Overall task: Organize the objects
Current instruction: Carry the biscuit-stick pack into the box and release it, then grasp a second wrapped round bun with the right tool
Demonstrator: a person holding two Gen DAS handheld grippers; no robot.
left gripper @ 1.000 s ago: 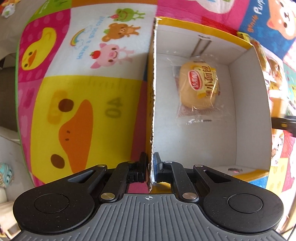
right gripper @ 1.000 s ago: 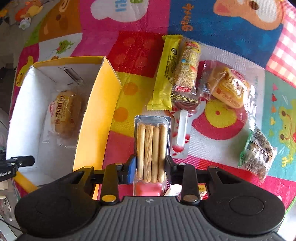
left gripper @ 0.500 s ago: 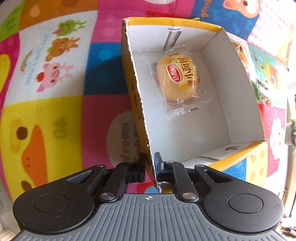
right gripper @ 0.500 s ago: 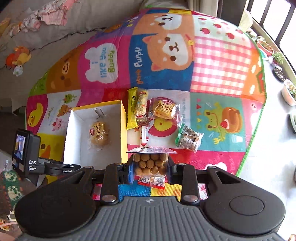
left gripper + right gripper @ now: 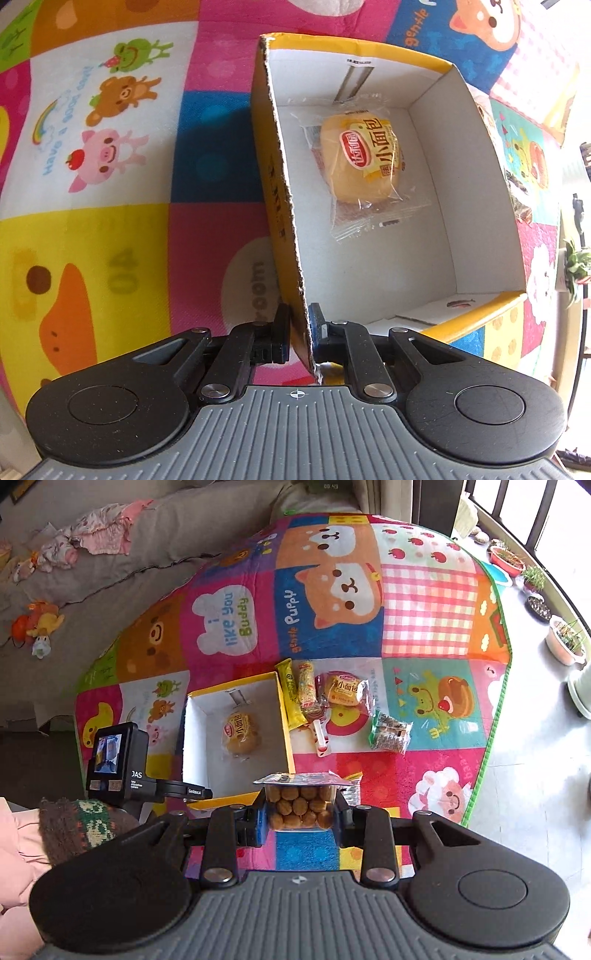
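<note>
A cardboard box (image 5: 280, 192), yellow outside and white inside, stands on the play mat. My left gripper (image 5: 300, 328) is shut on the box's left wall near the near corner. One wrapped bun (image 5: 360, 158) lies on the box floor. High above the mat, my right gripper (image 5: 300, 810) is shut on a clear pack of biscuit sticks (image 5: 300, 805), seen end-on. Below it are the box (image 5: 199, 746) and the bun (image 5: 240, 733). The left gripper's camera housing (image 5: 110, 762) shows at the box's left side.
Right of the box lie a yellow bar (image 5: 290, 694), a cereal bar (image 5: 307, 690), a second bun packet (image 5: 345, 690), a white tube (image 5: 321, 734) and a green-silver pack (image 5: 390, 732). A sofa (image 5: 147, 528) sits behind the mat and plant pots (image 5: 565, 642) at right. A knitted sleeve (image 5: 74, 823) is lower left.
My right gripper has risen far above the mat with the biscuit pack, which now shows end-on. The left gripper keeps its pinch on the box wall and has shifted and rolled a little.
</note>
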